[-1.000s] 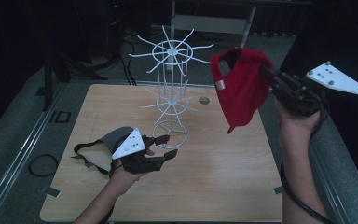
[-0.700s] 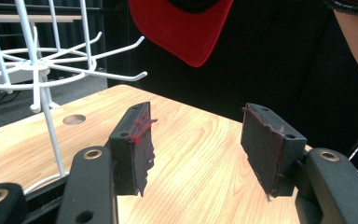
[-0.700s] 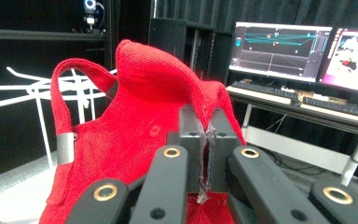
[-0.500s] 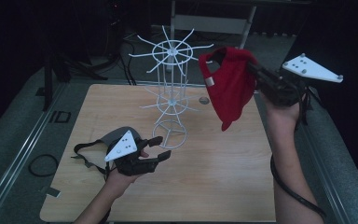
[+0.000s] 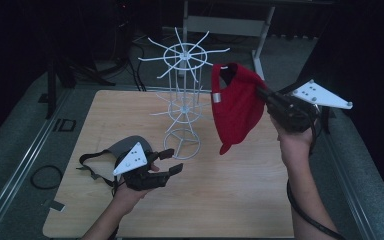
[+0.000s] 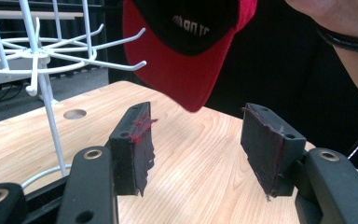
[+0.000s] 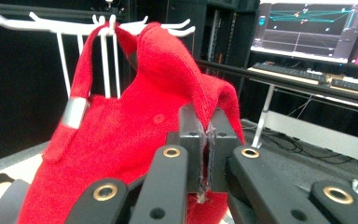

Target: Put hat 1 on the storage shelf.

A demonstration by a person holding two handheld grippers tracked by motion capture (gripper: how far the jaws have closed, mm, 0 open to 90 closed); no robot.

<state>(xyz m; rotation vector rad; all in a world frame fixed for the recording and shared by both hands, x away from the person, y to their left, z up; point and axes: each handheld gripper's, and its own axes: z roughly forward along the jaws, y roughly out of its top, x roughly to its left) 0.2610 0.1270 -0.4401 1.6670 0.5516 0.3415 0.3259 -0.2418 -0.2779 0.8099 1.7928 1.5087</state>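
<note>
Overhead, a grey cap point(image 5: 125, 146) lies behind the left gripper point(image 5: 169, 162).

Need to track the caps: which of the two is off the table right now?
The red cap, pinched in the right gripper beside the white rack. The grey cap lies on the table.
</note>
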